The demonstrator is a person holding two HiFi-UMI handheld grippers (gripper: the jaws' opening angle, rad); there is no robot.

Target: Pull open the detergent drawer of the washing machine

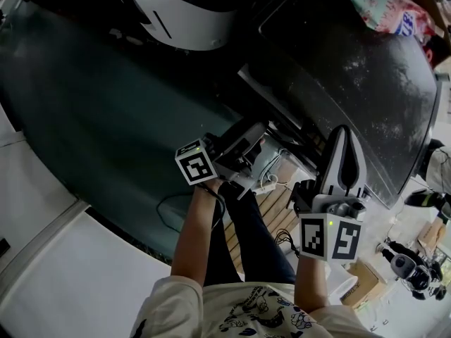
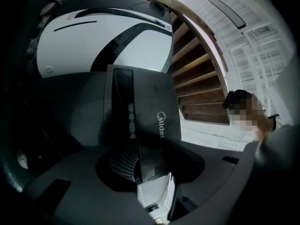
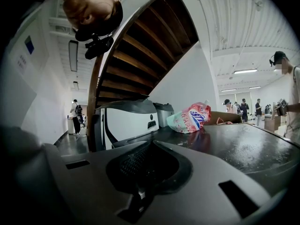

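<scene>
At the far left lies a dark floor (image 1: 84, 104), and past it stands a white appliance (image 1: 187, 9) with a black curved stripe. The left gripper (image 2: 149, 182) reaches up and forward from the person's left hand, its marker cube (image 1: 195, 163) facing the head camera. Its jaws are clamped on the drawer front (image 2: 145, 111) – a dark, glossy panel with pale lettering, standing upright between them. The ribbed pad (image 2: 123, 162) of one jaw lies against the panel's left edge. Just below the panel, in the gap between the jaws, a white part of the drawer (image 2: 157, 193) shows. How far the drawer has come out of the machine cannot be told. In the head view the gripper sits at the front left corner of the washing machine (image 1: 352, 83).

Further right, the right gripper (image 3: 138, 198) lies low over the machine's front edge, well apart from the drawer – its jaws are together, with nothing between them. Its camera looks across the machine's dark, speckled top. A red, white and blue detergent pouch (image 3: 190, 118) lies at the far end of that top. A wooden staircase (image 3: 136, 60) rises beyond.
</scene>
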